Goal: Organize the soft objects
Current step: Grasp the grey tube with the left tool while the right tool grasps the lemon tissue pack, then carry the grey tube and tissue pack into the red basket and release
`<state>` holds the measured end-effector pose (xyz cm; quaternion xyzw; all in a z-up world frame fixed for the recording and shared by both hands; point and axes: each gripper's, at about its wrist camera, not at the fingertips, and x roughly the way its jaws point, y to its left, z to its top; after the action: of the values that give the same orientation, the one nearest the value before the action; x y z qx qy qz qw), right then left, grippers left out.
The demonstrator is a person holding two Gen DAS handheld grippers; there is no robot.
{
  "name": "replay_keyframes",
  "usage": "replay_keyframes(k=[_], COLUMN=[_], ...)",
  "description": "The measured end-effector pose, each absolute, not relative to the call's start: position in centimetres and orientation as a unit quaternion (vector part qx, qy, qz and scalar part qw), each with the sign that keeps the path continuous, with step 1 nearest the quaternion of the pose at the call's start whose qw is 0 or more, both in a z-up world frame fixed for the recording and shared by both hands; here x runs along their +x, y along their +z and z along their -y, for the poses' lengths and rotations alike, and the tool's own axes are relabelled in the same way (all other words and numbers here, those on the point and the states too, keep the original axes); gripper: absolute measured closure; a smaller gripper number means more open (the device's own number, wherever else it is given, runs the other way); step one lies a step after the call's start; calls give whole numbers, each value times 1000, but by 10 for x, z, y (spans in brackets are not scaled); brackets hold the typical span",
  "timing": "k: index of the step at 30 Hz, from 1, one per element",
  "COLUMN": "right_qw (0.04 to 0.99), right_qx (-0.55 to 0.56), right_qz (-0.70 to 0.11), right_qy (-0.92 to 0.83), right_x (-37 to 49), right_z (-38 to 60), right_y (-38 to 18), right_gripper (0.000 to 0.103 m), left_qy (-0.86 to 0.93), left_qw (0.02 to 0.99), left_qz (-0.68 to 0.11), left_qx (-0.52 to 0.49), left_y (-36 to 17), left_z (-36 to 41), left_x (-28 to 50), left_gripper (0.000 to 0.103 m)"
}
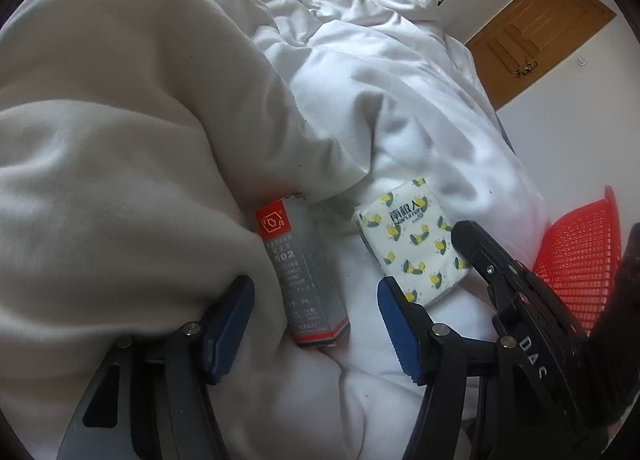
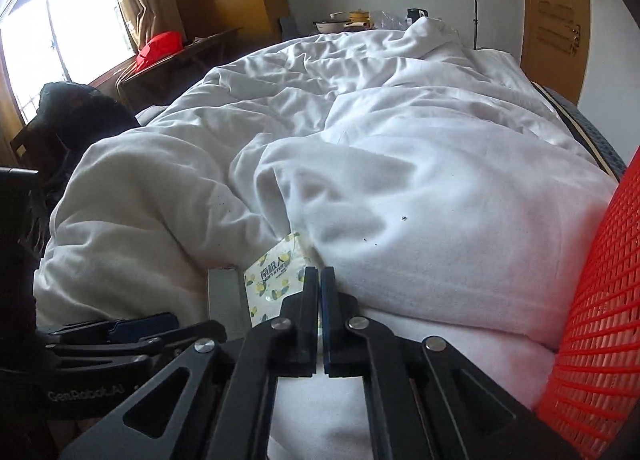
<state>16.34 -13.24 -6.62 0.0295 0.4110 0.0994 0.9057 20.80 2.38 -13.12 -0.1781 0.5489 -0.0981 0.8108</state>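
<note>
On the white bed (image 1: 420,107), a grey glue box (image 1: 306,272) is seen at lower centre between the spread blue pads of the left tongs (image 1: 316,320), untouched. Just right lies the lemon-print tissue pack (image 1: 416,244). The right tongs (image 2: 320,280) are closed, empty. A red basket (image 2: 596,300) is seen at far right.
</note>
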Motion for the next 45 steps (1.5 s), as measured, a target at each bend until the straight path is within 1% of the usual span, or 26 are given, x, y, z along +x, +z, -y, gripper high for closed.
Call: replay_keyframes(k=[2,3,5,6,8,10,15,17,18,19,20,22,23,26,27,28,29,33,36,38,42,45], right_qw=[903,903,903,903,903,903,889,883,876,865,856,846,842,837,835,834,836,844,866,888,923,943], right_qx=[28,27,24,22,22,21,16,17,19,25,31,29,18,-36,-54,-71,-83,-73,-63,-64,-76,-109], right_qz=[-416,-417,-418,-418,-418,-418,-443,-453,-464,-478,-489,-501,-508,-515,-517,-517,-516,-506,-466,-421,-336,-269], right_qy=[100,99,99,98,98,101,119,122,134,149,164,181,183,183,180,178,168,163,168,172,172,163], right_x=[174,174,177,177,177,177,181,184,187,192,194,200,201,203,202,201,199,197,184,170,139,105], right_z=[129,128,130,130,130,130,125,125,123,122,120,114,110,90,85,80,78,84,88,89,87,85], right_y=[-72,-74,-76,-76,-77,-76,-86,-90,-94,-100,-105,-112,-114,-120,-122,-123,-124,-118,-100,-79,-37,-4], right_gripper=[102,102,102,102,102,102,99,86,66,51,47,34,31,31,40,44,45,54,55,55,55,55], left_qy=[-91,-86,-75,-72,-63,-64,-86,-103,-111,-116,-118,-120,-115,-117,-115,-113,-113,-119,-123,-129,-147,-164], left_qw=[804,801,792,784,774,775,791,801,805,810,815,820,822,824,826,830,833,845,852,856,870,882], left_qz=[-565,-573,-591,-604,-619,-617,-583,-559,-548,-533,-520,-501,-494,-482,-479,-475,-471,-448,-430,-414,-368,-333], left_qx=[-163,-153,-134,-123,-118,-119,-163,-188,-200,-214,-227,-249,-259,-274,-273,-270,-268,-267,-273,-282,-294,-289], left_y=[-137,-141,-149,-156,-164,-165,-149,-137,-132,-126,-122,-114,-112,-109,-107,-104,-101,-88,-82,-71,-34,-3], left_z=[-16,-12,-6,-2,-2,-4,-25,-38,-44,-53,-60,-72,-79,-86,-82,-81,-79,-86,-86,-91,-99,-98], left_x=[221,228,239,244,248,247,225,210,204,196,191,183,181,176,174,173,168,150,154,145,119,98], left_gripper=[37,42,48,57,58,59,64,66,68,69,70,70,70,70,70,70,71,71,72,72,72,72])
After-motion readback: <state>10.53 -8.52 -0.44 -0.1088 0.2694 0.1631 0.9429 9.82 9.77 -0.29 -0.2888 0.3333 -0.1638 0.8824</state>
